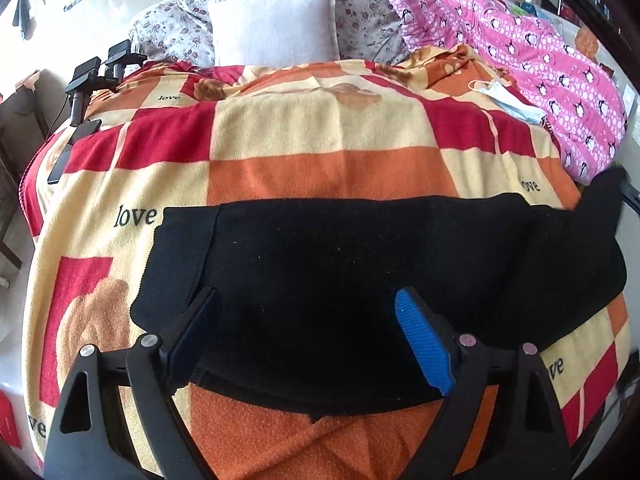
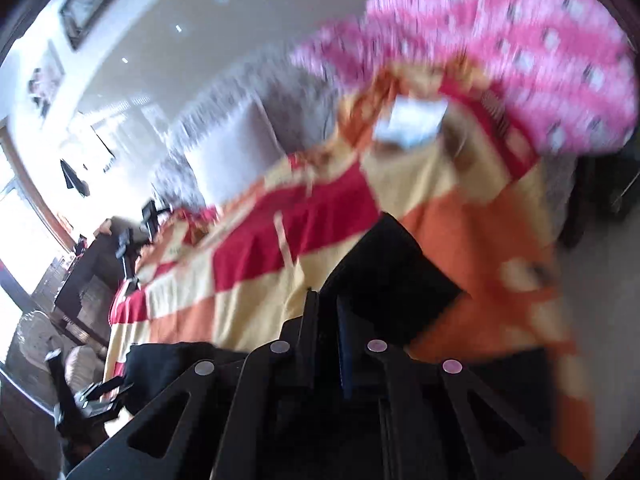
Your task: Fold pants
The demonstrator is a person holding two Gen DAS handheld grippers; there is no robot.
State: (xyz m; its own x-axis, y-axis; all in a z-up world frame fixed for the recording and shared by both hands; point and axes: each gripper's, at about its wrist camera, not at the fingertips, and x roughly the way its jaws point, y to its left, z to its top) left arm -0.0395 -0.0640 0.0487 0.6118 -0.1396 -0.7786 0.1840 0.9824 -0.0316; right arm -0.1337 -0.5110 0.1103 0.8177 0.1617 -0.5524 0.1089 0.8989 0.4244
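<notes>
Black pants [image 1: 360,264] lie across a checked red, orange and cream blanket [image 1: 320,140] on a bed. My left gripper [image 1: 308,308] is open just above the near part of the pants, empty, its blue pads [image 1: 424,344] wide apart. In the blurred, tilted right wrist view, my right gripper [image 2: 328,304] is shut on a black end of the pants [image 2: 392,264] and holds it lifted above the blanket [image 2: 260,280]. That lifted end shows at the right edge of the left wrist view [image 1: 604,196].
A white pillow [image 1: 272,28] and a floral quilt [image 1: 180,28] lie at the head of the bed. A pink penguin-print quilt [image 1: 540,64] and a face mask [image 1: 508,100] are at the right. A black camera mount [image 1: 92,80] stands at the bed's left edge.
</notes>
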